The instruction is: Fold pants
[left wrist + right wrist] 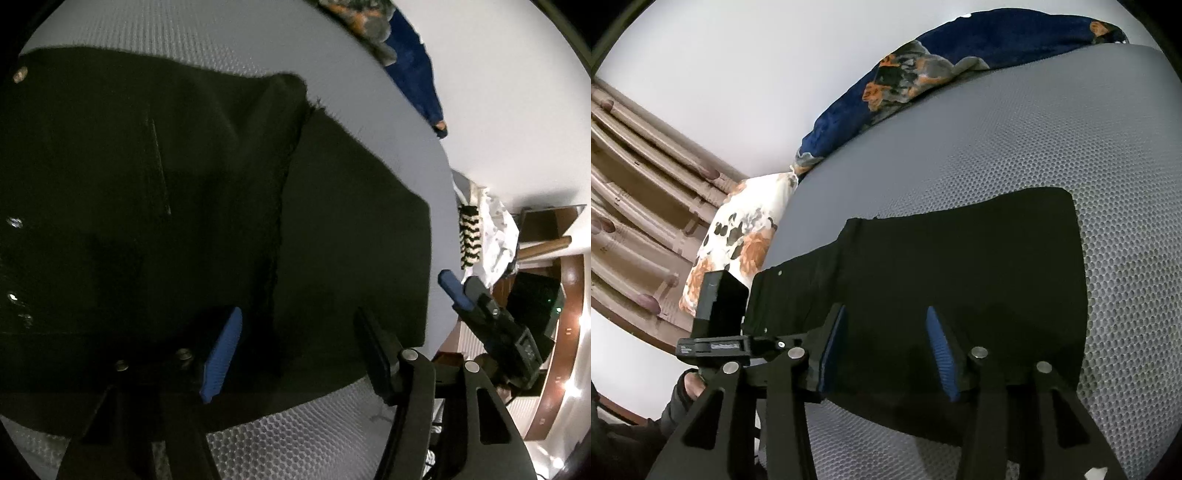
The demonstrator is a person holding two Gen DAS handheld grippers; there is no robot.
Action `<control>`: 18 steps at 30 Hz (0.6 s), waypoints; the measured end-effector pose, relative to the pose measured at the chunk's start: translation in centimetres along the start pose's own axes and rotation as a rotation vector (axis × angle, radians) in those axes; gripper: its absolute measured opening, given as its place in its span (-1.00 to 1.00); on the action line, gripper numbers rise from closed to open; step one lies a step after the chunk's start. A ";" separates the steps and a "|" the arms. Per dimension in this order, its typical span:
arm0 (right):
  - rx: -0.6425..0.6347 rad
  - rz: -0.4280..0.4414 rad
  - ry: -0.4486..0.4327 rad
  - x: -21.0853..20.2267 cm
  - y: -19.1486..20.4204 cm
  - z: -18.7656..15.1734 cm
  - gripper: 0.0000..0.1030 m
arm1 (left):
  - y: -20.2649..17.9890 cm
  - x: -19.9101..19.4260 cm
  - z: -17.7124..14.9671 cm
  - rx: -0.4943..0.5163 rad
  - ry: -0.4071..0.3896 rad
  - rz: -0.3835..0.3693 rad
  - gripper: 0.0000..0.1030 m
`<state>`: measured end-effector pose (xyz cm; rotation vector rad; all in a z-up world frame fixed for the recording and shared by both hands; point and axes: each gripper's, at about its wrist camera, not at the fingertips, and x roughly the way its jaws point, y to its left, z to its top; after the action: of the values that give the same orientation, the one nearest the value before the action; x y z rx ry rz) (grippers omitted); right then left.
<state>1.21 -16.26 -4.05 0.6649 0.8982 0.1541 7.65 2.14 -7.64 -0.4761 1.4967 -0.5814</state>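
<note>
Black pants (pixel 184 192) lie folded flat on a grey mesh mattress (pixel 295 424); they also show in the right wrist view (pixel 960 266) as a compact rectangle. My left gripper (pixel 299 332) is open just above the pants' near part, holding nothing. My right gripper (pixel 886 332) is open over the pants' near edge, holding nothing. The right gripper also shows in the left wrist view (pixel 461 291) beyond the pants' right edge. The left gripper's body shows in the right wrist view (pixel 720 306) at the pants' left end.
A blue floral blanket (pixel 960 62) lies bunched at the mattress's far edge by a white wall. A white floral pillow (pixel 738 240) sits at the left. A wooden slatted frame (pixel 635 192) stands beyond. Clutter and a striped cloth (pixel 469 236) lie off the mattress's right side.
</note>
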 end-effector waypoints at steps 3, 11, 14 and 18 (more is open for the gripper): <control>0.005 -0.006 0.003 0.2 -0.3 -0.1 -0.15 | -0.7 0.5 -0.2 0.019 -0.003 0.001 0.21; 0.018 -0.001 -0.001 0.0 -0.8 0.0 -0.15 | -1.7 1.7 -0.6 0.023 0.007 0.001 -0.27; 0.030 0.003 0.008 0.3 -1.0 0.0 -0.15 | -1.4 2.5 -0.8 -0.002 0.025 0.009 -0.69; 0.042 -0.015 0.015 0.5 -1.2 -0.1 -0.15 | -1.8 2.1 -1.1 0.019 0.012 0.001 -0.81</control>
<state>1.26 -16.97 -5.12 0.6966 0.9222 0.1276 6.38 -0.53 -8.19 -0.4585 1.5015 -0.5980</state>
